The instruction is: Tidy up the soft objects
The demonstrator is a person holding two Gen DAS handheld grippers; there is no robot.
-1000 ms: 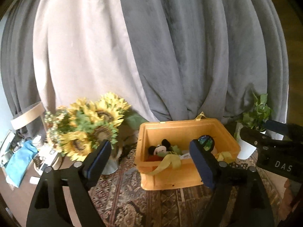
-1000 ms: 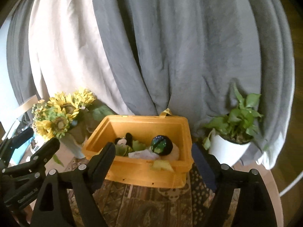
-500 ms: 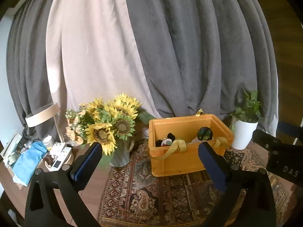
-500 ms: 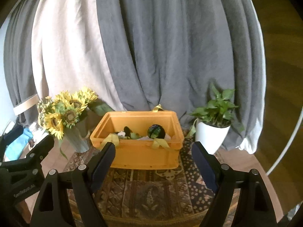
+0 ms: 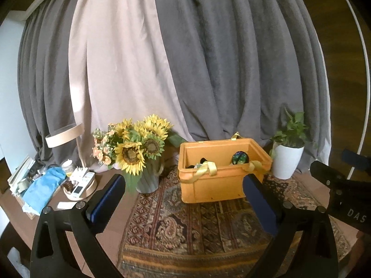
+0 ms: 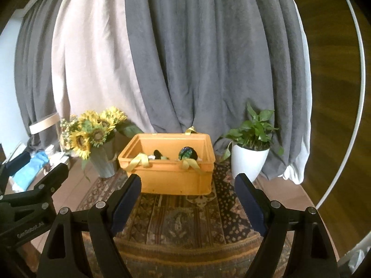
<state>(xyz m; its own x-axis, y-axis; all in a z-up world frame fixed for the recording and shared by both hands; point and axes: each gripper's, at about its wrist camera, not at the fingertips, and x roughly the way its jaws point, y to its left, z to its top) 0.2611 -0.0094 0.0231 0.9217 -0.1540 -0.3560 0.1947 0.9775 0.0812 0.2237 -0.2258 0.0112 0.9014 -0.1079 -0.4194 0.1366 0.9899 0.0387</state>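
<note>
An orange plastic bin (image 5: 215, 186) (image 6: 176, 178) stands on a patterned rug. Soft toys lie inside: a black-eared plush (image 6: 158, 154), mostly hidden, and a dark green round toy (image 5: 240, 157) (image 6: 187, 153). Yellow ribbon (image 5: 205, 169) (image 6: 139, 161) hangs over its front rim. My left gripper (image 5: 184, 199) is open and empty, well in front of the bin. My right gripper (image 6: 187, 194) is open and empty, also in front of the bin. Each gripper shows at the edge of the other's view.
A vase of sunflowers (image 5: 136, 153) (image 6: 92, 136) stands left of the bin. A white potted plant (image 5: 287, 159) (image 6: 249, 159) stands right. A blue cloth (image 5: 43, 188) and small items lie at far left. Grey and beige curtains hang behind. The rug (image 5: 185, 227) covers the table front.
Both grippers have drawn back from the bin, which now looks smaller and farther. Both stay open and empty.
</note>
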